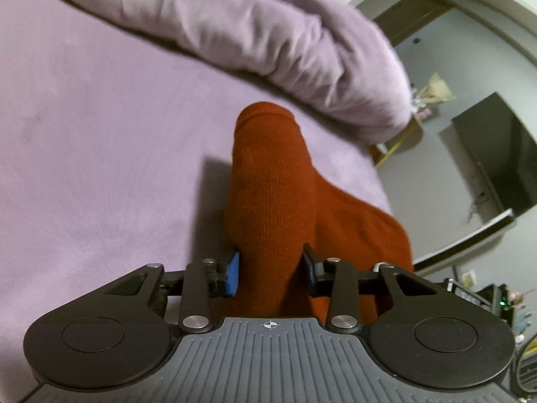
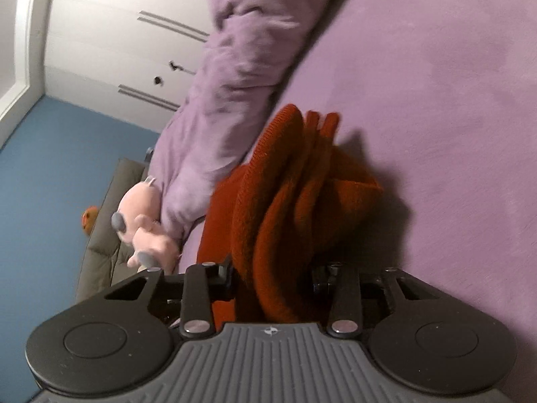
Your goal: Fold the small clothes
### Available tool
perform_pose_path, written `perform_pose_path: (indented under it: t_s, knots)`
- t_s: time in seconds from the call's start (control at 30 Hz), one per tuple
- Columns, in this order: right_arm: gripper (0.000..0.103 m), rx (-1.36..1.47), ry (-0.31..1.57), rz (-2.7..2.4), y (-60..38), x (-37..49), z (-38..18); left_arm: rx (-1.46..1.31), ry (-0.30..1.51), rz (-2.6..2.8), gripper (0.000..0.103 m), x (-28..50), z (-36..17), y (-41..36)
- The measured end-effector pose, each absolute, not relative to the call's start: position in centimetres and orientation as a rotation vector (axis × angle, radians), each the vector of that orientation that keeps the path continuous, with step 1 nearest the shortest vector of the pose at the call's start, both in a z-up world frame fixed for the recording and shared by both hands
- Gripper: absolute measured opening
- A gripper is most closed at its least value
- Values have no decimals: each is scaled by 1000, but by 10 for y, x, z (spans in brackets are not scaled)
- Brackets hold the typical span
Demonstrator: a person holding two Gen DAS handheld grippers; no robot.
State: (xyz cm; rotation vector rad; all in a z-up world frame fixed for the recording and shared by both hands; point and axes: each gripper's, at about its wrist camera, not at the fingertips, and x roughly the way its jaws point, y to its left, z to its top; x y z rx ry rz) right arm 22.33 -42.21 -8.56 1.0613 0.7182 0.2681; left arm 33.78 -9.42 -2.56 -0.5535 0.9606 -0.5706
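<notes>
On lilac bedding (image 1: pixel 84 134), rust knit (image 1: pixel 268 184) fills both jaws

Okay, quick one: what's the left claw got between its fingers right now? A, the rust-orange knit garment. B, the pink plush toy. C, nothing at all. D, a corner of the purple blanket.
A: in the left wrist view the left claw is closed on the rust-orange knit garment, which runs between its two pads above the purple bed cover.

I see a bed (image 1: pixel 84 141) under a lilac plush cover, a bunched lilac blanket (image 1: pixel 268 40) lying along its far side, and a pink plush toy (image 2: pixel 144 221) at its edge.
</notes>
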Motion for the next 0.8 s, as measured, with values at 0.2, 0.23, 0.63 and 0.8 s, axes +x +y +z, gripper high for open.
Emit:
perform_pose_path:
  t_s: [0.2, 0.23, 0.63, 0.8]
  knots:
    - [37, 1052, 808, 409, -361, 235, -62, -507, 907, -455, 38, 303, 9, -41]
    - [37, 1057, 831, 431, -348, 239, -64, -495, 909, -425, 38, 301, 9, -31]
    - [53, 624, 809, 14, -291, 238, -15, -321, 825, -213, 56, 301, 21, 5]
    - [53, 533, 740, 20, -264, 255, 17, -265, 819, -204, 61, 330, 16, -26]
